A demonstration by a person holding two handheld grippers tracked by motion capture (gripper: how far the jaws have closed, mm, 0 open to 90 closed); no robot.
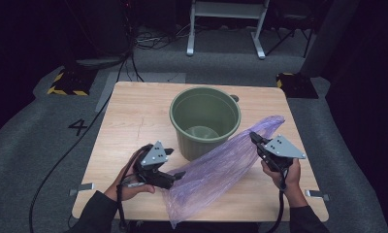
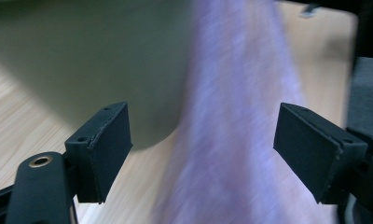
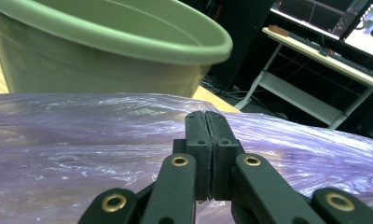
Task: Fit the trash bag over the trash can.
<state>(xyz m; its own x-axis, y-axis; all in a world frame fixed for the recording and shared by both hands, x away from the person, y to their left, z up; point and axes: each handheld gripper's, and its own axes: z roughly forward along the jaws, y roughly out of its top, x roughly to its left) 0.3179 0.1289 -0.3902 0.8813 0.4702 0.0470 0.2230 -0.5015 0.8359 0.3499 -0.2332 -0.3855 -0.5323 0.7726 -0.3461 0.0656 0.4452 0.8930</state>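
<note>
Near edge of the light wooden tabletop (image 1: pixel 129 121): two sleeved forearms come in from below, one set of tongs in each hand. Left tongs (image 1: pixel 175 165) sit near-left, pointing right toward the thin translucent purple plastic bag (image 1: pixel 216 167). In the left gripper view the two black pads (image 2: pixel 105 149) stand wide apart, the blurred bag running between them and touching neither, so nothing is gripped there. Right tongs (image 1: pixel 254 138) are at near-right, a bit farther in, pointing left. In the right gripper view those jaws are pressed together, clamped on the bag's film (image 3: pixel 105 140) at its far-right end.

The bag lies stretched on a diagonal across the tabletop, from its crumpled near end at the near edge up to the raised far-right end in the right tongs. Its middle passes just in front of the bin's near-right wall; touching or not, cannot tell.

Farther in, at the middle of the tabletop, stands a round olive-green plastic bin (image 1: pixel 205 121), upright, mouth open, inside bare. Left gripper view shows its wall as a blurred green mass just beside the bag.

Beyond the tabletop: grey carpet floor (image 1: pixel 27 126) with a black "4" marked (image 1: pixel 77 127) at left, black cables, and a white metal frame (image 1: pixel 226 24) at the far side.
</note>
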